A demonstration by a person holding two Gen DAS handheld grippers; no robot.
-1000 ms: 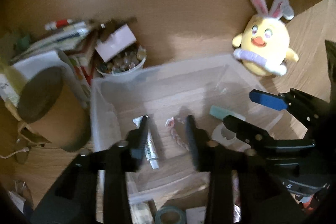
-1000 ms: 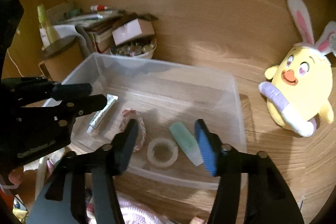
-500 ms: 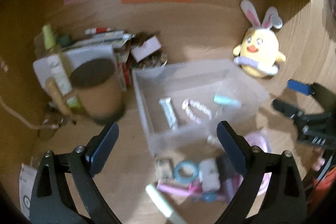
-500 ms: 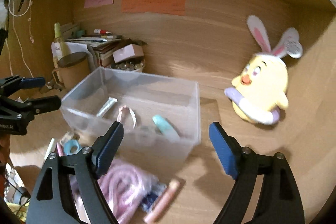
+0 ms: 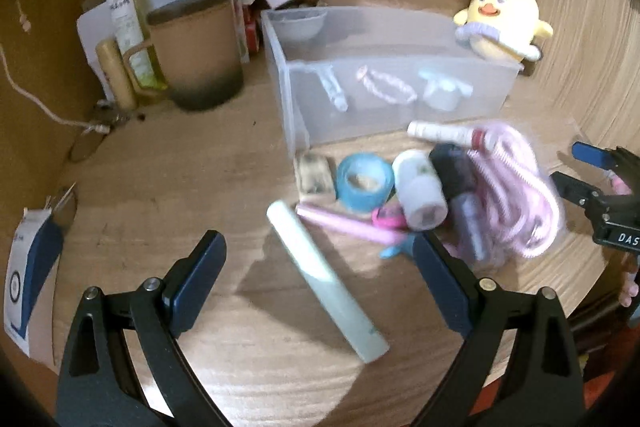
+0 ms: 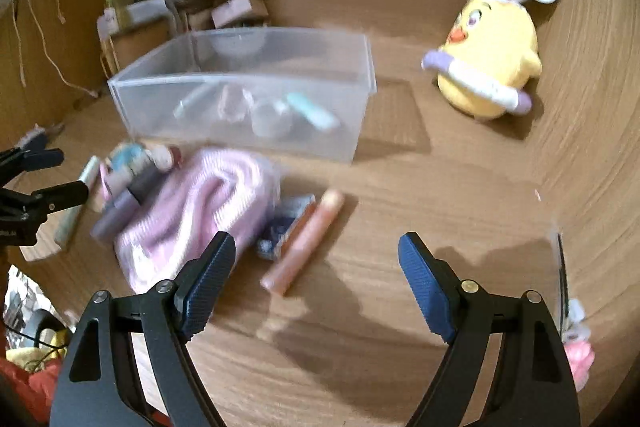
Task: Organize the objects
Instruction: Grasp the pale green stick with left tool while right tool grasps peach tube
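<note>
Two grippers, left [image 5: 316, 279] & right [image 6: 316, 277], your jaws wide apart, empty. "DAS" legible on right's body. Clear bin [image 5: 384, 95]: translucent; pale-green tube [image 5: 326, 281] lies in front.

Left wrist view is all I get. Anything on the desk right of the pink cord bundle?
Observer: Yes, a peach tube lies flat just right of the pink bundle, ahead of the right gripper.
Operator: Anything touching it?
Observer: A small blue packet sits against its left side, between tube and bundle.
Operator: Right gripper holding anything?
Observer: No, it is open and empty.
</note>
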